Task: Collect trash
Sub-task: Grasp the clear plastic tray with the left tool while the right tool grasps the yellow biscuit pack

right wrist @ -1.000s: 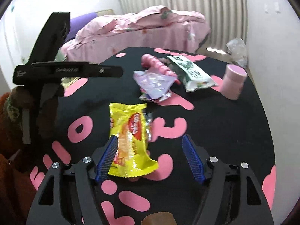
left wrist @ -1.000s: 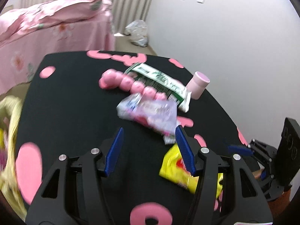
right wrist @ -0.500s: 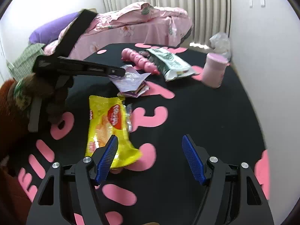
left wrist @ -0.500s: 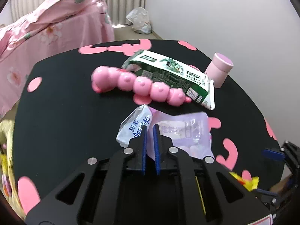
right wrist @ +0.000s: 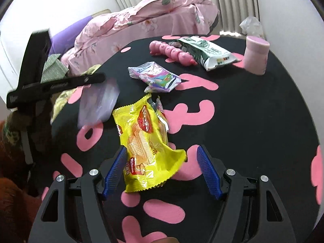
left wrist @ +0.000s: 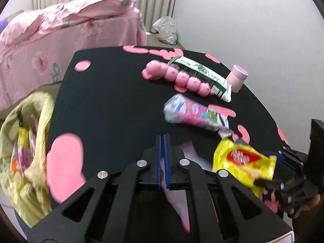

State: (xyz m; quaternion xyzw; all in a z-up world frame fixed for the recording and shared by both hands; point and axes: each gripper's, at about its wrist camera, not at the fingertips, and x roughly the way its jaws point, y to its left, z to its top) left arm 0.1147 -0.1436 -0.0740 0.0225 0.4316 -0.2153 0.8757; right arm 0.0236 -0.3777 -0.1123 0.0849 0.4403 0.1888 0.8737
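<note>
1. On the round black table with pink blotches, a crinkled yellow snack wrapper with a red logo lies near the front edge, its lower end between the wide-apart blue fingers of the right gripper; the pads do not press on it.
2. Left of that yellow wrapper, the left gripper has its blue fingers closed together, having just shut. In the right wrist view a thin, translucent purplish plastic bag hangs blurred from its tip, clear of the table.
3. Behind the yellow wrapper, toward the table's middle, lies a crumpled pink, white and purple foil packet, apart from both grippers.
4. Farther back from the yellow wrapper rests a bumpy pink caterpillar-shaped toy, touching a green and white snack bag that lies just to its right.
5. Right of that green bag, near the table's far right edge, stands a pale pink cylindrical cup, upright.
6. Off the table's left edge, well left of the yellow wrapper, hangs an open pale yellow plastic bag with colourful wrappers inside.
</note>
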